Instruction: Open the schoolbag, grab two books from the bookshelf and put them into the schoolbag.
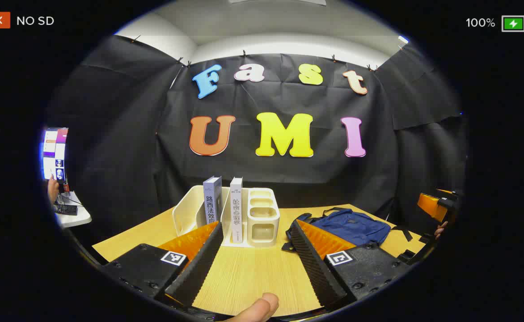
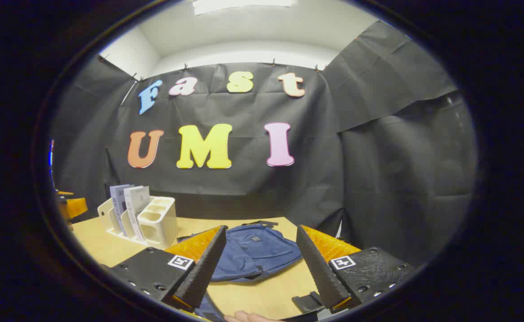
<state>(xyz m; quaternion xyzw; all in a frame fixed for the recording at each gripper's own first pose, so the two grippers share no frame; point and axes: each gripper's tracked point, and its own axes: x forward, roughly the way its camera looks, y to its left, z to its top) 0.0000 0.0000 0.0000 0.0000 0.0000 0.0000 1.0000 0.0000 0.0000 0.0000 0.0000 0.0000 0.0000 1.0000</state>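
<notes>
Bright, even light falls from a ceiling lamp (image 2: 242, 4) overhead, shadows stay soft, focus is sharp, and fisheye distortion bends both views toward the edges.

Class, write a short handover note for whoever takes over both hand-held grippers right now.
Left hand-held gripper: open, holding nothing, facing the bookshelf.
Right hand-held gripper: open, holding nothing, over the schoolbag.
Two books stand upright in the bookshelf; the schoolbag lies flat on the table beside it.
Done: nothing yet.
Left: open the schoolbag, then move both books in.
</notes>
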